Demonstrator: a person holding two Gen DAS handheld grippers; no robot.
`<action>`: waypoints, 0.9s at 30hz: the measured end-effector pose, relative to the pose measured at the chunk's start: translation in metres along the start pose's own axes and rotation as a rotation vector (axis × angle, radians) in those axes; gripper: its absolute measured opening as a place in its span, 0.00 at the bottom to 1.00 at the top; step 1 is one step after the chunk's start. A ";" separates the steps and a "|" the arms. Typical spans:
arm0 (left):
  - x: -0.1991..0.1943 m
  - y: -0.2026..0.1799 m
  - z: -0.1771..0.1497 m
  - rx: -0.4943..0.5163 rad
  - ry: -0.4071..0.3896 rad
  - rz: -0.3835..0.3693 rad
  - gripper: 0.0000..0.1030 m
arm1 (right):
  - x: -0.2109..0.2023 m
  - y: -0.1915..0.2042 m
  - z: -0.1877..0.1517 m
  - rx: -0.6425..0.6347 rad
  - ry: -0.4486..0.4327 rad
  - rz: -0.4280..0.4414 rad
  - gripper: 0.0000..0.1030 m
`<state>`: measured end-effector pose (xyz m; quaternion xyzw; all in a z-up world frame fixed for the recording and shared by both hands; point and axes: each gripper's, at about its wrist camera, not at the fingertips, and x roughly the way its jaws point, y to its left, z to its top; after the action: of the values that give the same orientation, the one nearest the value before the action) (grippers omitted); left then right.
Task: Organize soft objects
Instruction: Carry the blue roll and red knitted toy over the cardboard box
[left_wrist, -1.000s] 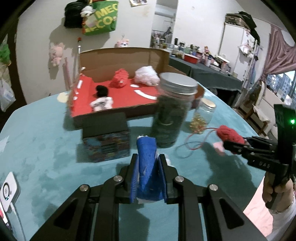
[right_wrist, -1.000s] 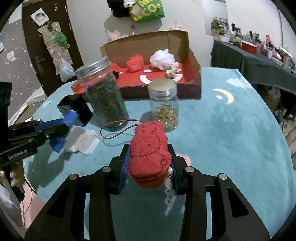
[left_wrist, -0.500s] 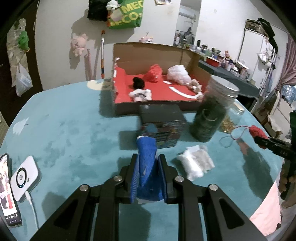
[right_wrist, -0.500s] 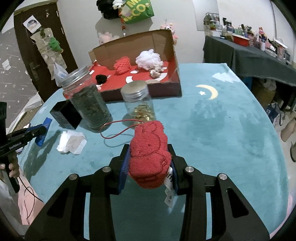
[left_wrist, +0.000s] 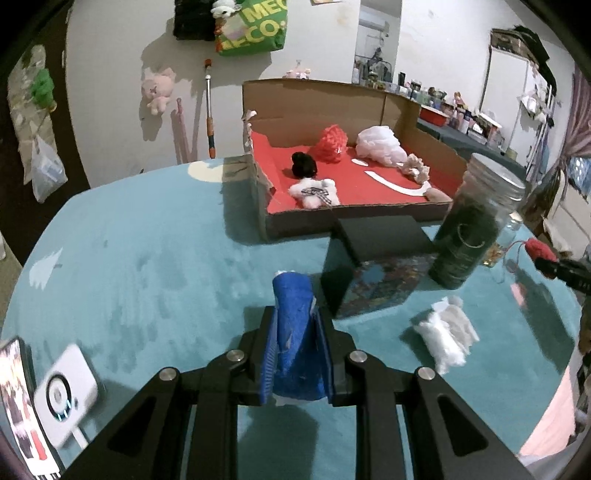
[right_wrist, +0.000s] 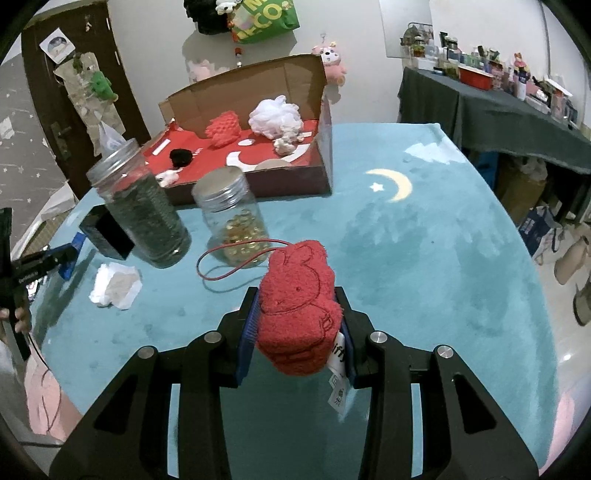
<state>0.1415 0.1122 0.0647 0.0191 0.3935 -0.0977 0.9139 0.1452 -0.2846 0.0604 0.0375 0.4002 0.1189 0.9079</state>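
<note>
My left gripper (left_wrist: 297, 354) is shut on a folded blue cloth (left_wrist: 295, 332), held above the teal table. My right gripper (right_wrist: 295, 325) is shut on a red plush bunny (right_wrist: 299, 306) with a red cord loop (right_wrist: 236, 258) and a white tag. The cardboard box (left_wrist: 406, 214) with a red floor holds a red knit ball (left_wrist: 330, 144), a white puff (left_wrist: 380, 142), a black pompom (left_wrist: 303, 164) and a small white plush (left_wrist: 314, 192). A white crumpled soft piece (left_wrist: 445, 338) lies on the table; it shows as the white piece (right_wrist: 116, 286) in the right wrist view.
A tall jar of dark green stuff (left_wrist: 469, 236) and a smaller jar of golden bits (right_wrist: 236, 225) stand before the box, beside a dark patterned box (left_wrist: 376, 266). A white device (left_wrist: 61, 402) and a phone (left_wrist: 18, 410) lie at the table's left edge.
The left gripper has swung to the left with the blue cloth, so the box and jars slid right in its view. The right gripper has drifted with the red bunny still in it.
</note>
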 end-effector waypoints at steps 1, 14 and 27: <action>0.003 0.001 0.002 0.013 0.002 0.007 0.21 | 0.002 -0.002 0.002 -0.007 0.001 -0.006 0.35; 0.020 0.004 0.029 0.125 0.007 -0.032 0.21 | 0.018 -0.008 0.031 -0.129 0.008 -0.074 0.35; 0.012 -0.002 0.082 0.180 -0.041 -0.084 0.21 | 0.025 0.009 0.088 -0.231 -0.043 -0.056 0.35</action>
<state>0.2081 0.0994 0.1125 0.0826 0.3650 -0.1711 0.9114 0.2245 -0.2669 0.1040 -0.0763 0.3651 0.1380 0.9175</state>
